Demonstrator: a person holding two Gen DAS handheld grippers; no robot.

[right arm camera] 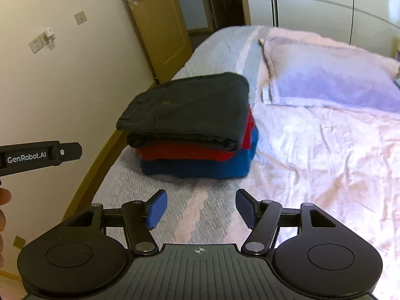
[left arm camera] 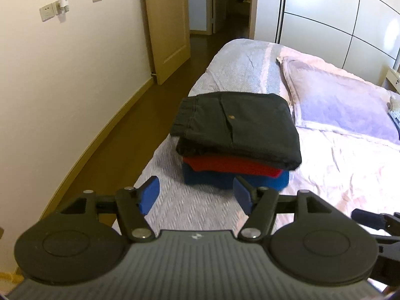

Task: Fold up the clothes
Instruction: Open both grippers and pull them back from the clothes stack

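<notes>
Three folded garments sit stacked on the bed (left arm camera: 175,207), near its left edge: a dark pair of trousers (left arm camera: 237,125) on top, a red piece (left arm camera: 230,166) under it, and a blue piece (left arm camera: 237,181) at the bottom, resting on the grey herringbone bedspread. The trousers show an elastic waistband toward the wall and a small button on the upper face. To the right of the stack lies a pale pink blanket (left arm camera: 350,175), with a lilac pillow (left arm camera: 345,105) beyond it.

The left tongs (left arm camera: 196,197) hover just short of the stack, blue pads spread apart and holding nothing. The right tongs (right arm camera: 201,208) are likewise spread wide and empty, over the bedspread a little farther from the pile. In the right wrist view the side of the left device juts in from the left edge, with what looks like part of a hand (right arm camera: 3,210) below it, though it is blurred. A wooden door (left arm camera: 167,25) stands open past the bed.
</notes>
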